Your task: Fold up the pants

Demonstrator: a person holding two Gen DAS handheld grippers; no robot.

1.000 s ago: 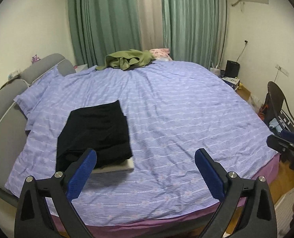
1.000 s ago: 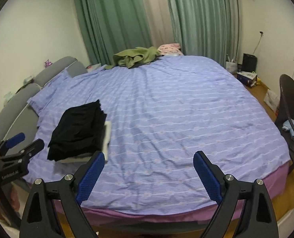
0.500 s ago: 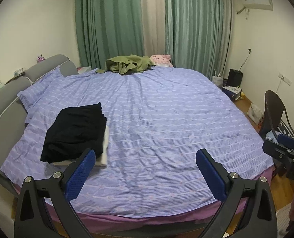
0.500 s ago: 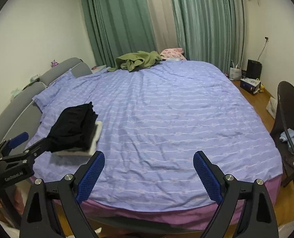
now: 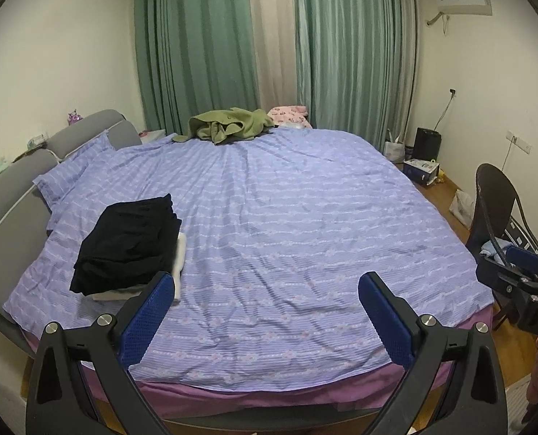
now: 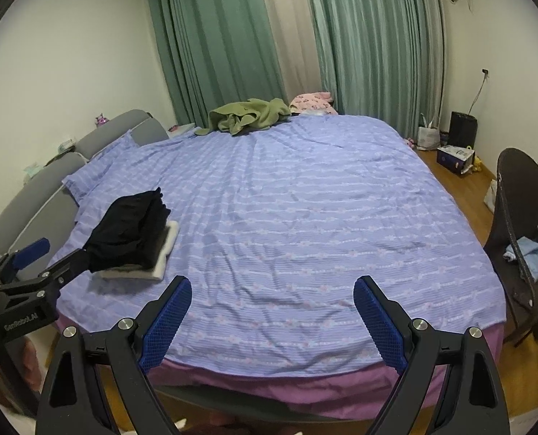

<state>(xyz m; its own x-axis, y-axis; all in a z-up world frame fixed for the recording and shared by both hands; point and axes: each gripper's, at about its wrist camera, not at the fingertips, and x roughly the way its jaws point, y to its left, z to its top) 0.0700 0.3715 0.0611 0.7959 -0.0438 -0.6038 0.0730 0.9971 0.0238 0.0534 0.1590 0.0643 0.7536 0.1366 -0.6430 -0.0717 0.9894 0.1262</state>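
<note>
Bed (image 5: 305, 224), covered by a lilac striped sheet, fills both wrist views; its middle and near part lie bare. Grey headboard (image 5: 11, 195) runs along the left side, green curtains (image 5: 196, 47) hang behind, and a dark chair (image 6: 515, 195) stands at the right. At the far edge sits a crumpled olive garment (image 5: 229, 125) with a pink item (image 5: 290, 114) just beside it. Black pants (image 5: 127, 243), folded into a compact stack, rest on a white folded item (image 5: 178, 261) at the left side of the bed, near the headboard. Left gripper (image 5: 265, 311) hangs above the near edge of the bed, fingers spread wide with nothing between them; right gripper (image 6: 274, 317) likewise, jaws apart and empty, and neither touches cloth.

Step in hand, as judged: the black pants appear finished and set aside, so the work stands between garments. The next move would call for reaching across the bed to the olive garment, if it is indeed pants, drawing it to the bare middle and spreading it flat.
</note>
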